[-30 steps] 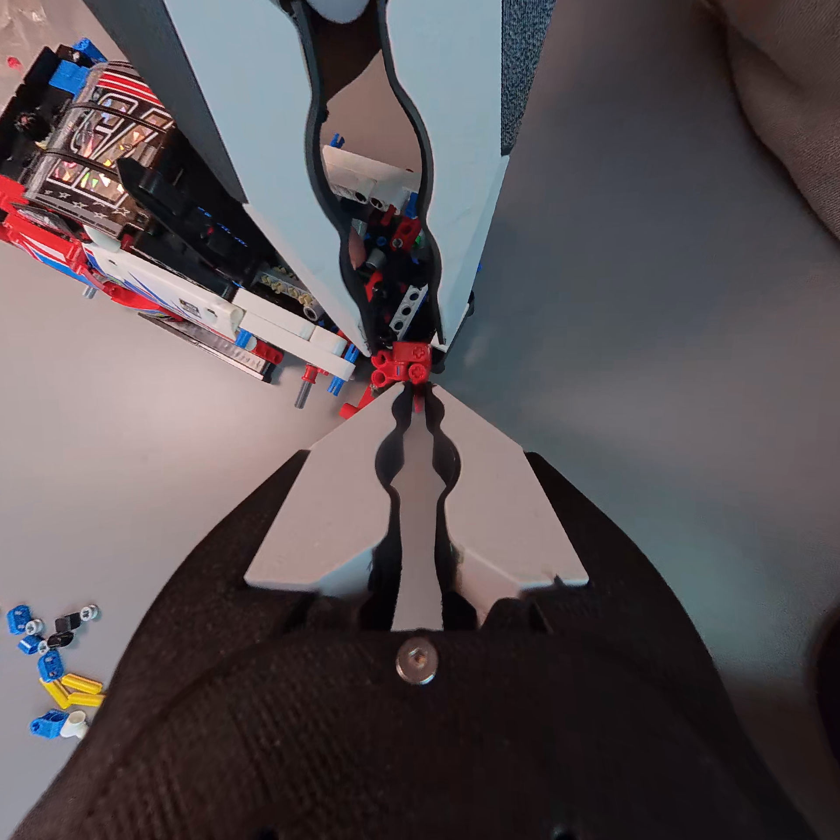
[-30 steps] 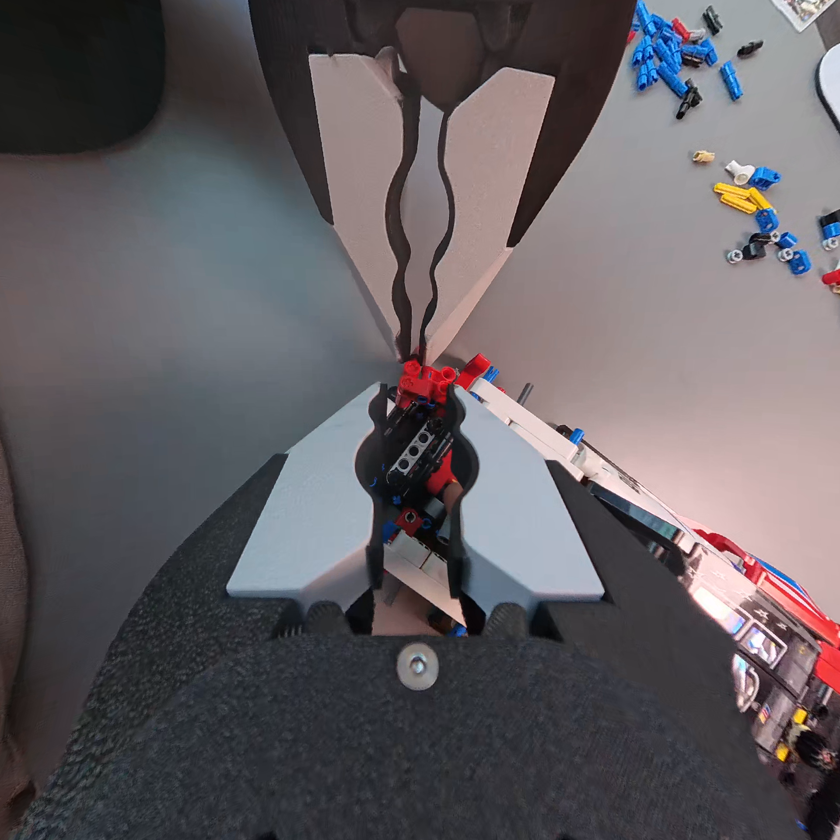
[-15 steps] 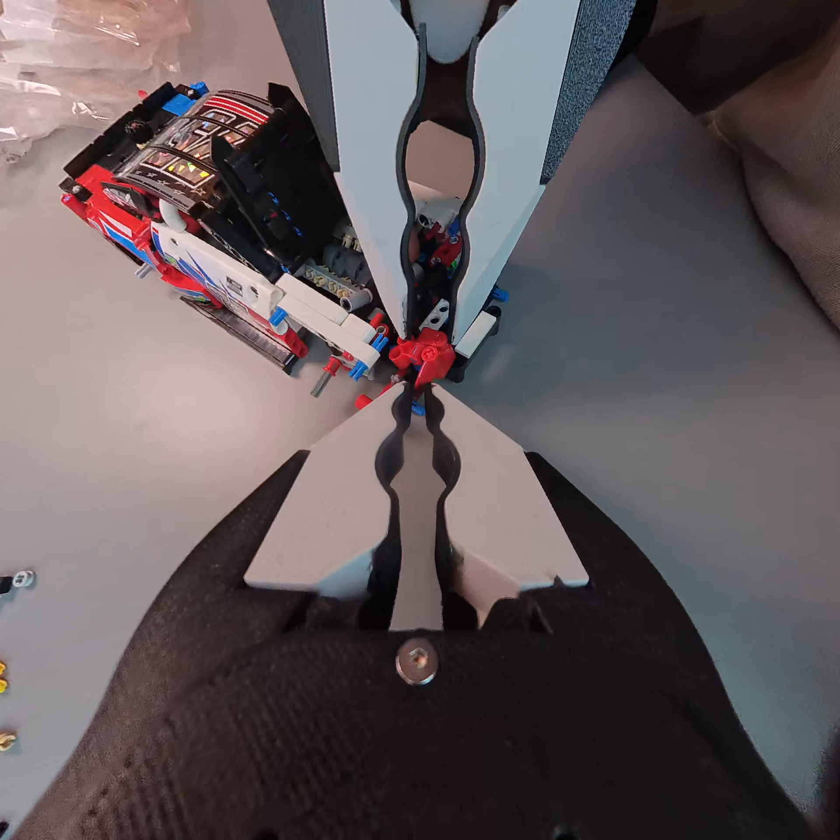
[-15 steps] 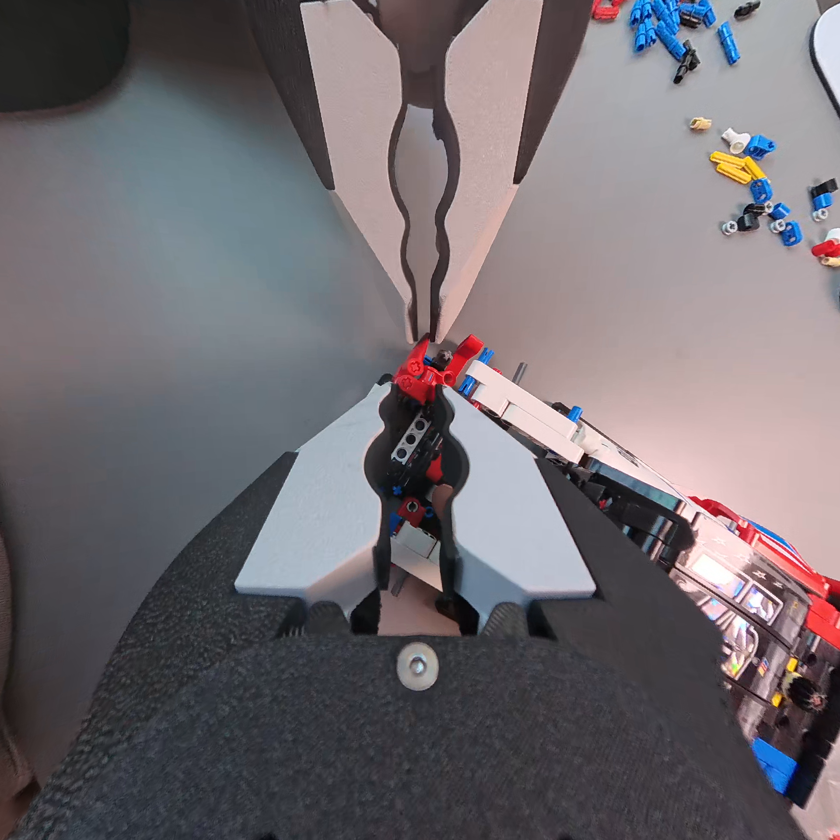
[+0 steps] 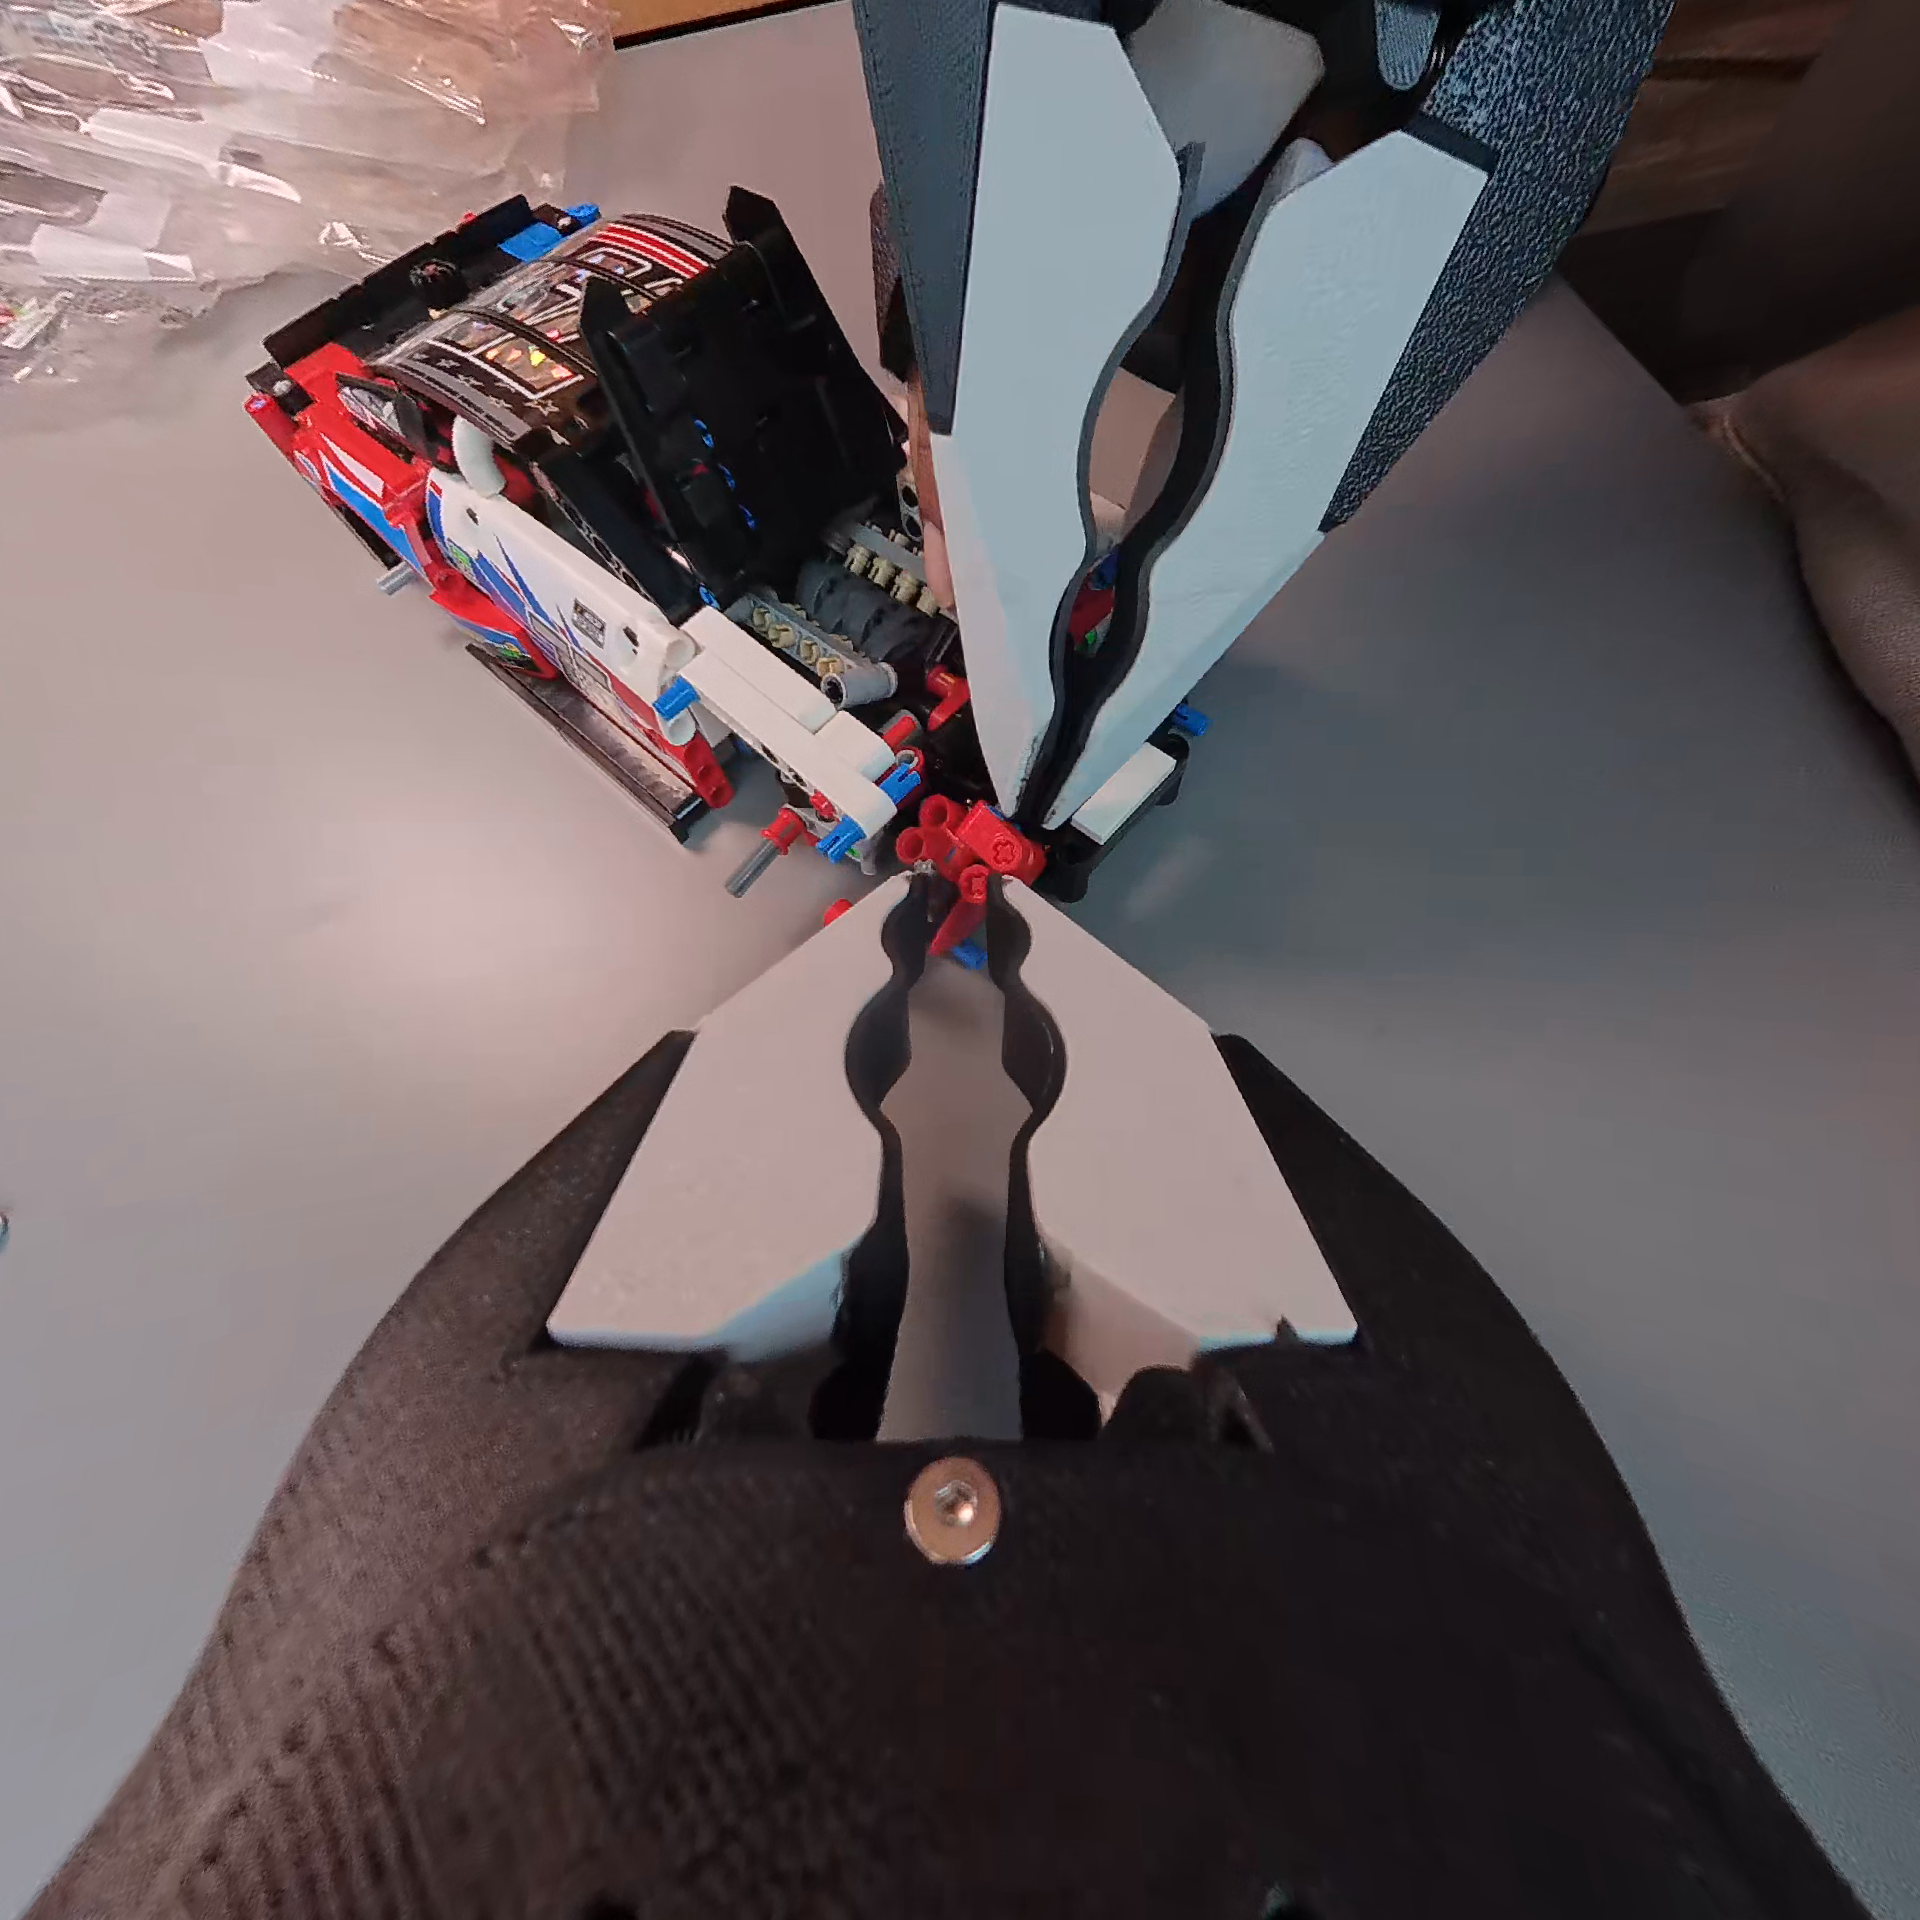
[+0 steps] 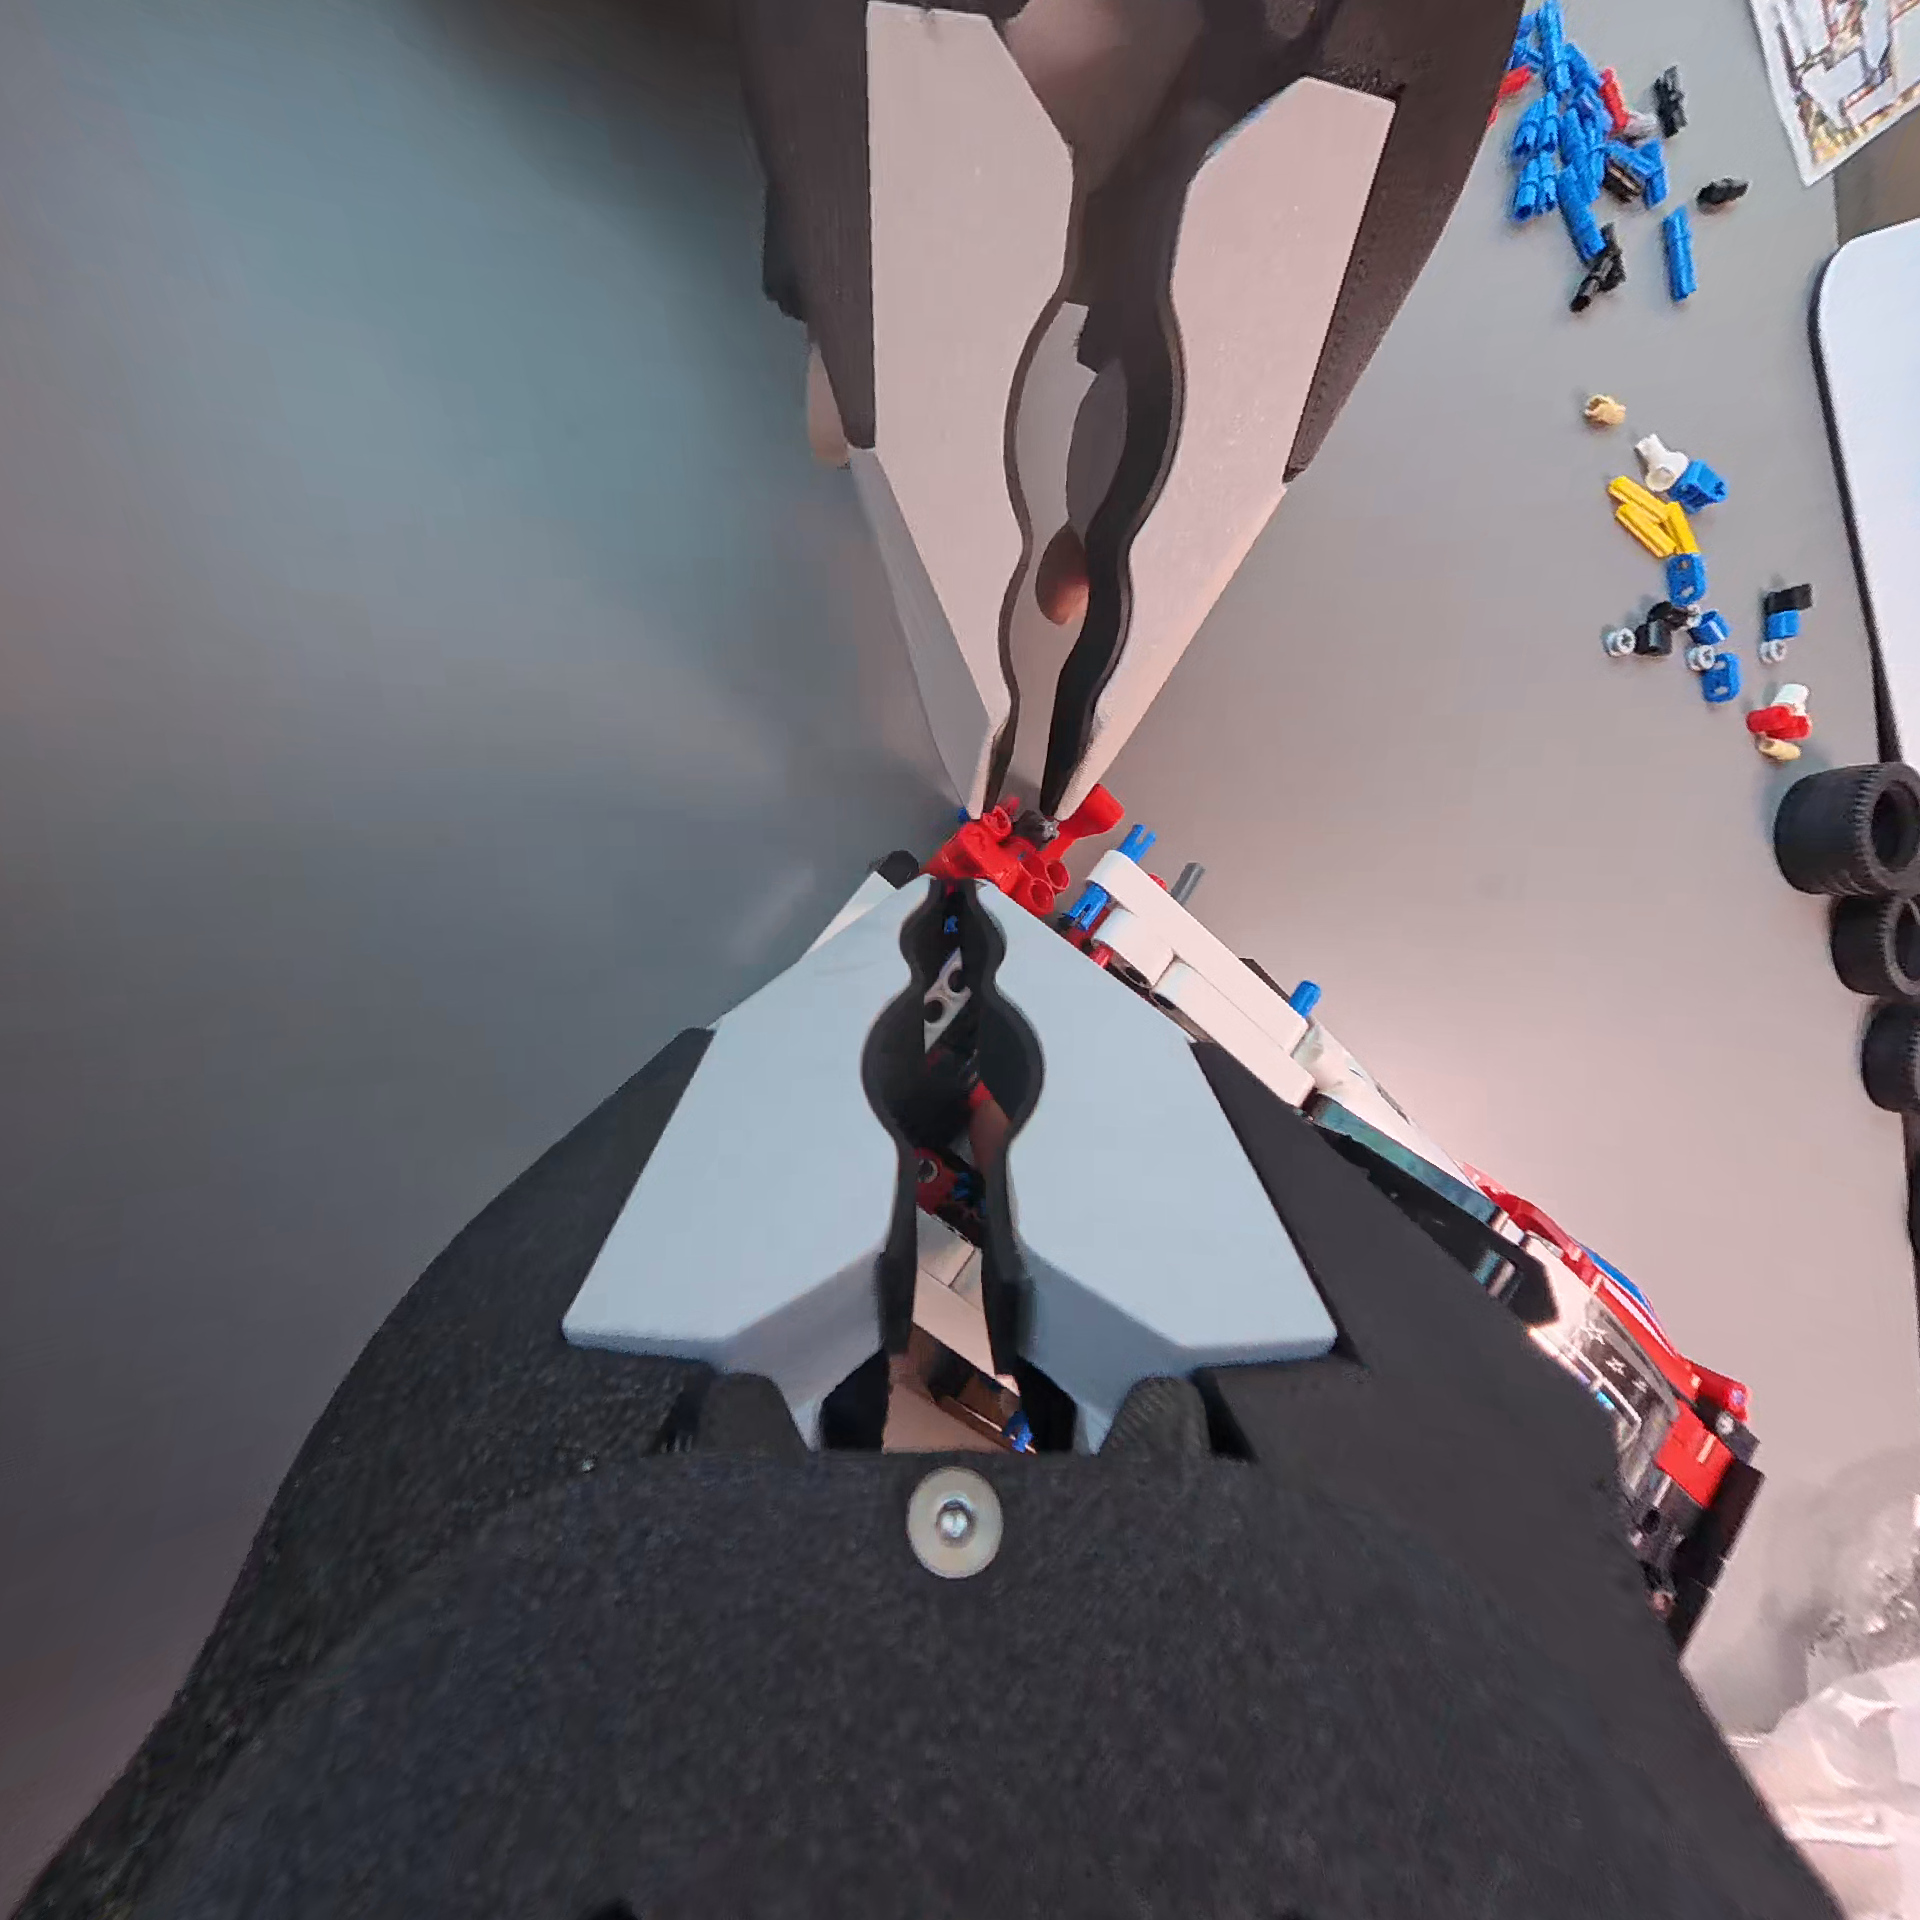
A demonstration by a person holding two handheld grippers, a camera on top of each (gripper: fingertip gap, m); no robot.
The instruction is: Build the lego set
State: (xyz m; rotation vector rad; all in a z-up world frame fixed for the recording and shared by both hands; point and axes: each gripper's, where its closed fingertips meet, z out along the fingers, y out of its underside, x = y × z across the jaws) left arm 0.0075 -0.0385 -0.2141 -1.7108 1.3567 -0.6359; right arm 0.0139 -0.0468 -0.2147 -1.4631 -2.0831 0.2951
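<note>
A red, white and black lego car (image 5: 540, 488) lies on the grey table (image 5: 260, 1039); it also shows in the right wrist view (image 6: 1195, 977). A red connector (image 5: 982, 847) sits at its near end, also seen from the right wrist (image 6: 987, 852). My two grippers meet tip to tip there. My left gripper (image 5: 951, 894) is shut on a small piece at the connector. It comes in from the top in the right wrist view (image 6: 1023, 805). My right gripper (image 6: 951, 888) is shut on the car's black frame, and shows from above in the left wrist view (image 5: 1029, 821).
Loose blue, yellow and black pieces (image 6: 1662, 540) and a blue pile (image 6: 1579, 156) lie on the table. Black tyres (image 6: 1849, 831) stand at the right edge, by a white tray (image 6: 1881, 416). Clear plastic bags (image 5: 208, 135) lie beyond the car. A brown cushion (image 5: 1860, 540) borders the table. The grippers are tip to tip, or close to it.
Both grippers stayed shut at the connector. The car's end has swung, so more of the car shows in the left wrist view. The red connector has turned a little.
</note>
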